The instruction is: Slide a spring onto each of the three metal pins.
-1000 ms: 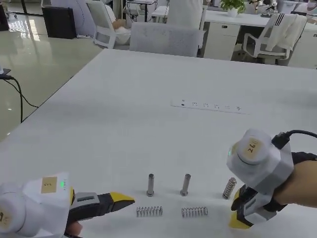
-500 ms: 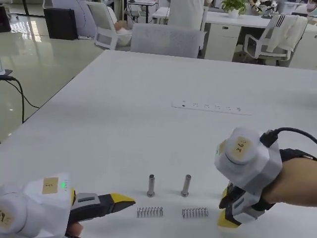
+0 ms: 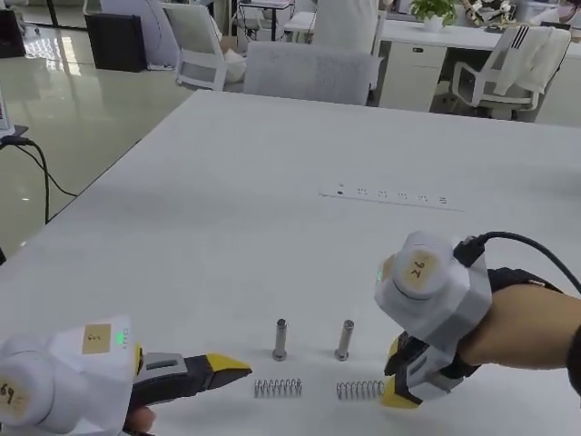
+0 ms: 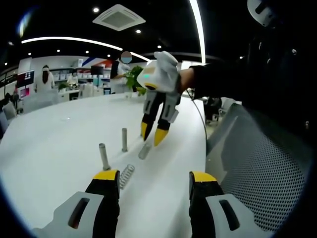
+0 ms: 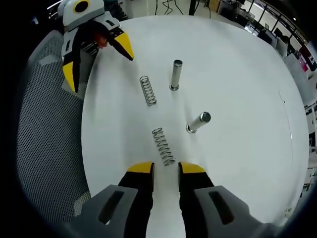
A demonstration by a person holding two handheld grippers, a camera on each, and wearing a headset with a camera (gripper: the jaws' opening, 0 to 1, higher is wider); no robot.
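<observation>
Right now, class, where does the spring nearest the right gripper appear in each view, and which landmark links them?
Head view: the spring lies low, right of centre, at the right gripper tips.
Left gripper view: the spring sits mid-picture, under that gripper's yellow tips.
Right gripper view: the spring lies mid-picture, just ahead of the jaws.
Shared landmark: the metal pin closest to it.

The pins [image 3: 280, 339] look like satin grey metal, the springs [image 3: 278, 388] bright steel wire, and the table [image 3: 272, 209] smooth matt white, perhaps laminate.
</observation>
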